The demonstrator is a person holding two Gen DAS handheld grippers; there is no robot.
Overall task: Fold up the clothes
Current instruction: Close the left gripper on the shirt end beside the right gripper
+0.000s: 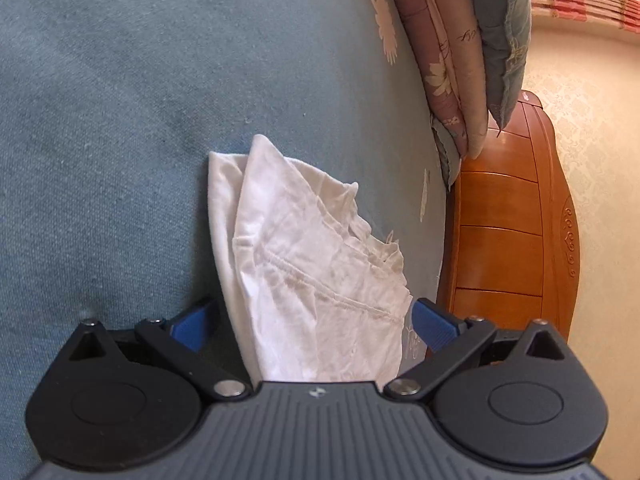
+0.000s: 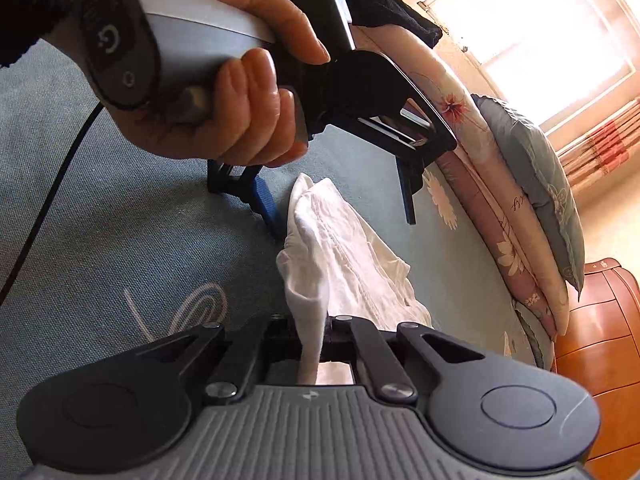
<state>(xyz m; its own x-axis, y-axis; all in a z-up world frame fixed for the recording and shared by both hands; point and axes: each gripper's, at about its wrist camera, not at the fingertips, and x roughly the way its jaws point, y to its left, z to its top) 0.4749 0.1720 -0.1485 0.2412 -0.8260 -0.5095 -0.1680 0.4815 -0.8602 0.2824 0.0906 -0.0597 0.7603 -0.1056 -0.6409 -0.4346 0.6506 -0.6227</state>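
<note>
A crumpled white garment (image 1: 312,248) lies on the blue bedspread (image 1: 120,140). In the left wrist view my left gripper (image 1: 312,320) is open, its blue pads (image 1: 192,322) standing wide on either side of the cloth's near end without pressing it. The right wrist view shows that same left gripper (image 2: 340,222) held by a person's hand (image 2: 240,92), hovering open over the garment's far end (image 2: 316,196). My right gripper (image 2: 316,328) is shut on a bunched strip of the white garment (image 2: 344,256), which rises from the bed into the jaws.
Folded floral quilts (image 2: 472,160) and a grey-blue pillow (image 2: 532,184) are stacked along the bed's far side. A wooden bed end (image 1: 504,240) stands to the right. A black cable (image 2: 52,192) trails over the bedspread at left. A bright curtained window (image 2: 532,40) is behind.
</note>
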